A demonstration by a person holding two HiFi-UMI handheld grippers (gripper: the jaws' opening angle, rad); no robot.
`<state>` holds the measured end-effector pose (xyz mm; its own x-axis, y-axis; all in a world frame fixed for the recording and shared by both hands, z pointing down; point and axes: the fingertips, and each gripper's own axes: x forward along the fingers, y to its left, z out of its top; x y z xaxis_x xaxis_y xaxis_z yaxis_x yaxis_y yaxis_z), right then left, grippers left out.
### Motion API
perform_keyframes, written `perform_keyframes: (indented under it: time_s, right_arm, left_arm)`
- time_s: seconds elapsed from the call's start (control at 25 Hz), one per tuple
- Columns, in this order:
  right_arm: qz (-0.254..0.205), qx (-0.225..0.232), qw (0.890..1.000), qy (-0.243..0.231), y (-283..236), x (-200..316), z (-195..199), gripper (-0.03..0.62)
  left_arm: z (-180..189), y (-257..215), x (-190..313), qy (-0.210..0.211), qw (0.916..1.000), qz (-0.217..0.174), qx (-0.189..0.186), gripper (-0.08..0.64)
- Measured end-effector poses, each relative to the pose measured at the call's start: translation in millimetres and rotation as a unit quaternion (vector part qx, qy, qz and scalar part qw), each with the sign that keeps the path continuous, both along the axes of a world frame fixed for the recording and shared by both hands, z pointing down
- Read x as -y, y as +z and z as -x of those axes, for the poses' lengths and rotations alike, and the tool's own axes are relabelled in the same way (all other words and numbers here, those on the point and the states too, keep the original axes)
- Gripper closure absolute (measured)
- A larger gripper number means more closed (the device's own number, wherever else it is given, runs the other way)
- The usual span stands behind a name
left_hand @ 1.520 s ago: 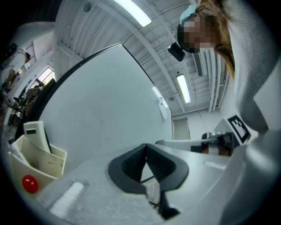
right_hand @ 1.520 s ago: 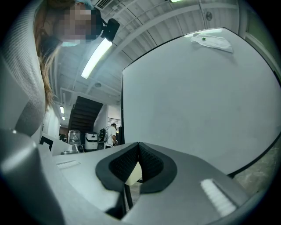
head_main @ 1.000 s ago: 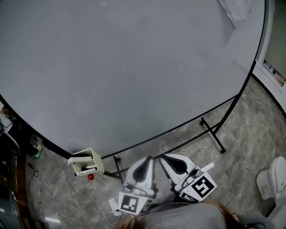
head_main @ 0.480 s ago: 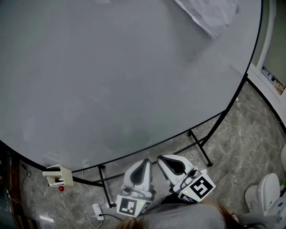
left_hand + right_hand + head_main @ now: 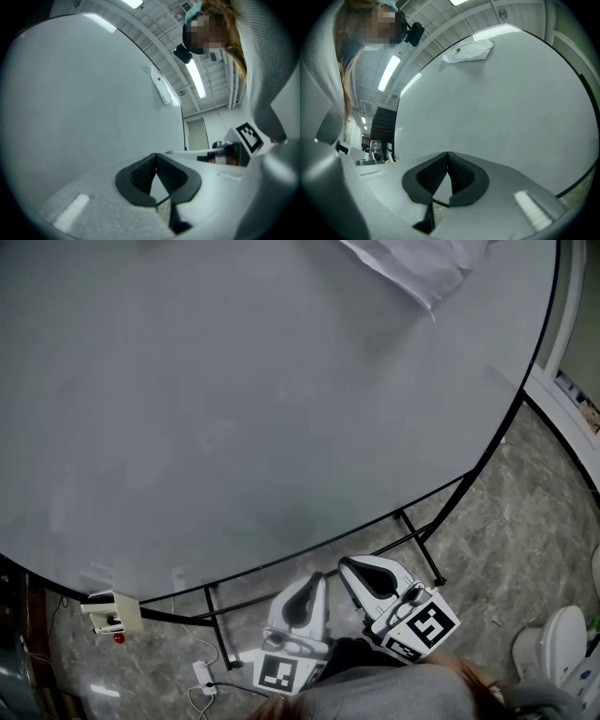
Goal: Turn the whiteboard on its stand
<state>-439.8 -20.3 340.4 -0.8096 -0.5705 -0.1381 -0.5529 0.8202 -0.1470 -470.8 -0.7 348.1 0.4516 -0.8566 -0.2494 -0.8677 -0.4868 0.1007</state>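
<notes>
Board has swung over the last second: beige box at its rim slid left to 8 o'clock, and paper at 1 o'clock came further into frame. In head view, left tool and right tool sit side by side at 6 o'clock, noses toward 12, just at the near rim; contact unclear. Both are pressed together with nothing between the pads. Board fills the frame, face toward the camera, long axis 8 to 2 o'clock. Stand legs below it on the floor.
</notes>
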Motion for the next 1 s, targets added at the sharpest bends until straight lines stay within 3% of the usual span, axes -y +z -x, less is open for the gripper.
perform_keyframes:
  time_s: [0.24, 0.48, 0.6, 0.72, 1.0]
  right_arm:
    - [0.005, 0.001, 1.0, 0.019, -9.1, 8.8, -0.3, 0.589]
    - [0.007, 0.007, 0.999, 0.052, -5.6, 32.0, -35.5, 0.589]
    - [0.001, -0.007, 0.998, 0.056, 3.0, 46.3, -65.3, 0.589]
    - [-0.002, -0.007, 0.998, 0.056, 8.4, 64.6, -107.7, 0.589]
    - [0.0, -0.037, 0.999, 0.02, 15.1, 116.7, -219.9, 0.589]
  left_arm:
    - [-4.4, -9.3, 22.0, 0.014, 0.9999, 0.002, -0.003, 0.558]
    - [-27.2, -1.4, 45.8, 0.026, 0.9995, 0.0, 0.017, 0.558]
    - [-55.1, 8.7, 60.8, 0.031, 0.9992, 0.012, 0.024, 0.558]
    - [-94.5, 11.9, 79.0, 0.028, 0.9992, -0.006, 0.027, 0.558]
    - [-199.4, 15.1, 131.5, -0.014, 0.9999, 0.001, -0.006, 0.558]
